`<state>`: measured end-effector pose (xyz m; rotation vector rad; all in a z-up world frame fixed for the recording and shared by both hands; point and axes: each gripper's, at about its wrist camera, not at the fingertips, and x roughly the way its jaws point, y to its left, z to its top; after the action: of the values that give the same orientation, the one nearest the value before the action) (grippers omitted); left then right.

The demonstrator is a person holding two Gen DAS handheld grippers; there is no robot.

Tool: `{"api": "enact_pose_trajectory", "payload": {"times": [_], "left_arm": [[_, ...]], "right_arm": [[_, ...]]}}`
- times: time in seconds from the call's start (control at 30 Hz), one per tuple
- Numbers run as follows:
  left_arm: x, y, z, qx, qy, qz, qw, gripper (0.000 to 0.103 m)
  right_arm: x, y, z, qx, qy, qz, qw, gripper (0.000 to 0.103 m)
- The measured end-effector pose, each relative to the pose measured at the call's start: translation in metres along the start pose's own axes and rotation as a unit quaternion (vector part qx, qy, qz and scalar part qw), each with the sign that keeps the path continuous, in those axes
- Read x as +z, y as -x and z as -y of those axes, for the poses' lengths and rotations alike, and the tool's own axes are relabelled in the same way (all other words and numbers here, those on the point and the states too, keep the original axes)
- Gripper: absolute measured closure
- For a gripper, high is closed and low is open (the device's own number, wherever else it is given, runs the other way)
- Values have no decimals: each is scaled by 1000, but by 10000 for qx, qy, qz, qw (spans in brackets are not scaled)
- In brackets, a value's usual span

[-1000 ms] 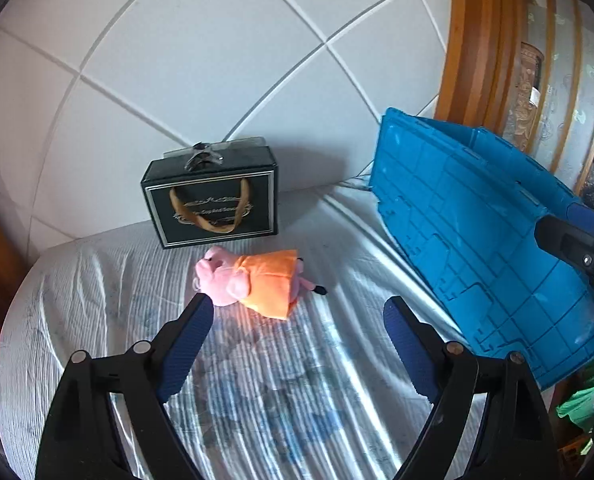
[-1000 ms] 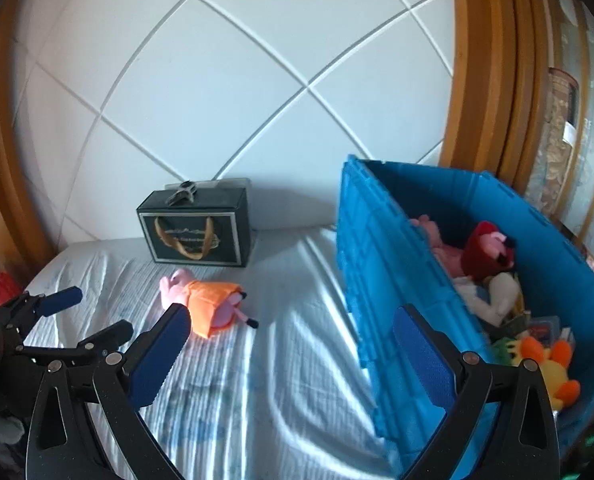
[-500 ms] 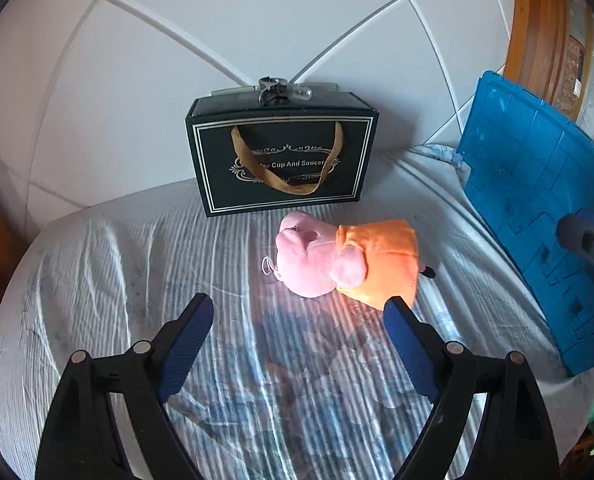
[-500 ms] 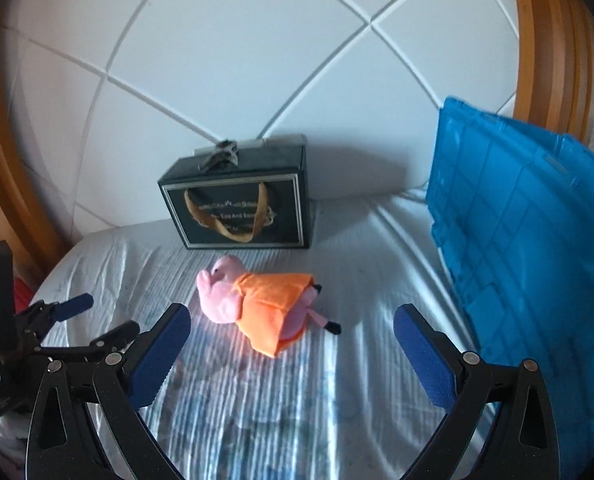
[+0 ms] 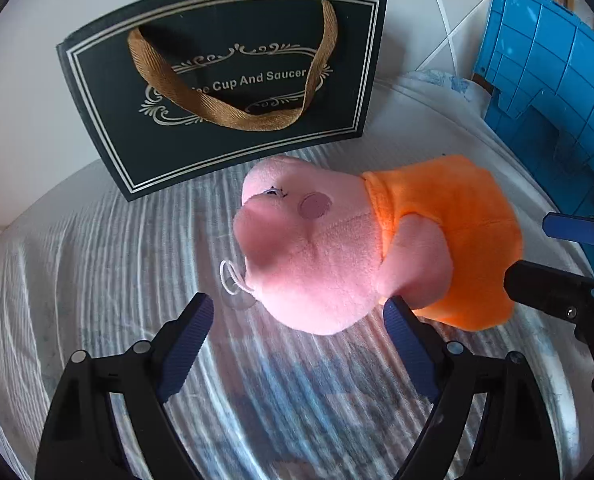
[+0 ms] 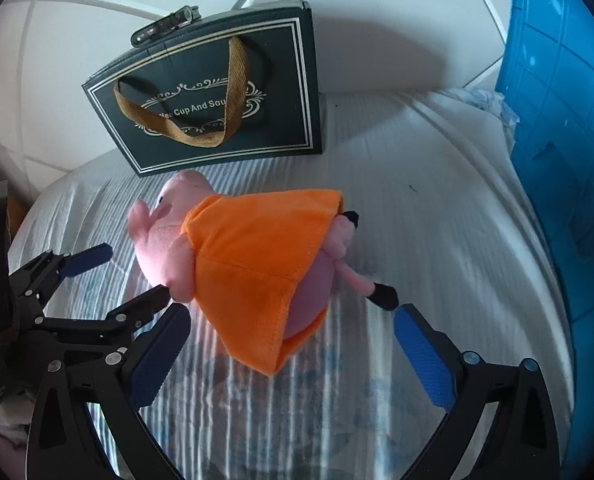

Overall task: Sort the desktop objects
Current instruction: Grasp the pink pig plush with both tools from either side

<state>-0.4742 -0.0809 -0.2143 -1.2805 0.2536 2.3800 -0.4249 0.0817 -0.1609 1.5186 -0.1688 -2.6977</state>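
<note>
**Two open grippers close in on one soft pig toy**

Two grippers hang over the same plush pig (image 5: pixel 337 240), which lies on its side on the cloth-covered desk (image 5: pixel 97 280), just in front of a dark gift box (image 5: pixel 225 80) with a brown ribbon handle. A blue crate (image 6: pixel 569 160) stands at the right, well apart from the toy.

The pig looks light, soft and squashy. Its pink head and snout are stuffed full, and its orange dress (image 6: pixel 257 264) is loose fleece that would likely slide or bunch if pinched alone. Thin legs with black feet stick out from under the hem; they seem too floppy to lift by. The firmest place to take hold is probably across the head or the body under the dress, squeezing enough to sink into the stuffing. It should not break or slip much, since the pile gives friction.

The left gripper (image 5: pixel 297 316) has its jaws spread wide and released. The head sits just ahead of the blue pads; the right-hand pad lies close against the underside of the toy, though whether it touches cannot be told. Nothing is clamped.

The right gripper (image 6: pixel 293 328) also has its jaws wide apart and released, straddling the hem of the dress and the near foot without pressing on either. The left gripper shows in this view too, beside the pig's head.
</note>
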Motion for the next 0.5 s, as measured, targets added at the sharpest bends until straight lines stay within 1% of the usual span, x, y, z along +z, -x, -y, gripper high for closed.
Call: {"api": "enact_pose_trajectory", "payload": {"times": [0.07,0.17,0.2,0.27,0.4,0.43,0.47,0.5], "left_arm": [[3,-11,1,-13,-104,-13,9999,16],[9,-20,2,-154,-201,48,9997,15],[11,-23,3,-114,-250,71,9996,14],[16,-27,2,-202,-324,119,9992,9],[26,-35,6,-399,-524,181,9977,9],[28,-37,7,-481,-560,173,9971,9],[29,-37,9,-546,-597,207,9965,15],[29,-36,11,-662,-618,216,9957,21]], "right_arm": [[4,-13,-1,69,-18,-89,9999,0],[7,-29,-4,116,62,-230,9996,0],[9,-36,-5,103,113,-276,9995,0],[14,-43,0,115,100,-277,9995,0],[24,-55,6,234,146,-320,9991,0],[26,-57,8,292,159,-339,9989,2],[27,-58,10,358,142,-340,9987,6],[27,-56,13,303,138,-324,9989,13]]}}
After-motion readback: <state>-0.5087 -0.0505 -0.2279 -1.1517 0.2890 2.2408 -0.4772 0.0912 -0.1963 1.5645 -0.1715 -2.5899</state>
